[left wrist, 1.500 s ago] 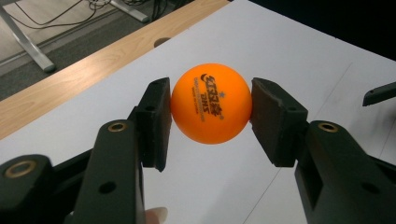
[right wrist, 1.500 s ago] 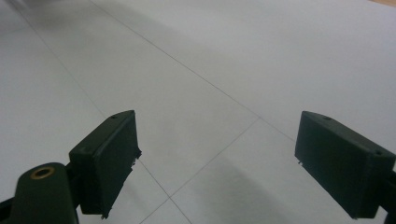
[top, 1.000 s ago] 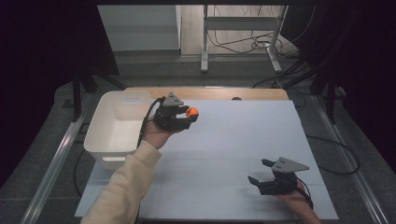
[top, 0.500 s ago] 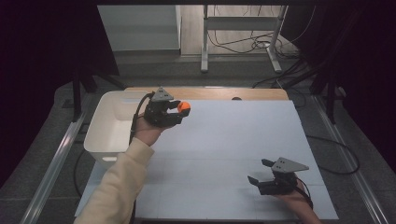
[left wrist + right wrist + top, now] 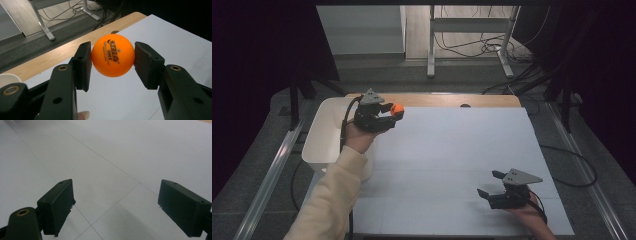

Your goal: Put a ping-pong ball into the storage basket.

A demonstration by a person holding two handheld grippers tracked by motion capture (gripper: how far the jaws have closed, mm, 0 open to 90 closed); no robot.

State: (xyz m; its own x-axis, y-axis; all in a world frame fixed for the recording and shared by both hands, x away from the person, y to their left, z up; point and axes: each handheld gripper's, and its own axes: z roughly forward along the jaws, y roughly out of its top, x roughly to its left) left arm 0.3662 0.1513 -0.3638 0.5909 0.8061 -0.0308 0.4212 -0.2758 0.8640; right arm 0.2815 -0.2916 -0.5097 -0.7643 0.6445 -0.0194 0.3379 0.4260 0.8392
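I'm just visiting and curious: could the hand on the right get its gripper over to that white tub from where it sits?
Probably not without a long stretch. The right gripper rests open at the near right of the table, the white tub sits at the far left edge, and the left gripper, holding an orange ball, is beside it.

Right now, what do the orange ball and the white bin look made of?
Orange ball: likely celluloid or plastic, matte and smooth, with black printed branding like a table tennis ball. White bin: probably moulded plastic, slightly glossy, with rounded corners and a thin rim; too small to be sure.
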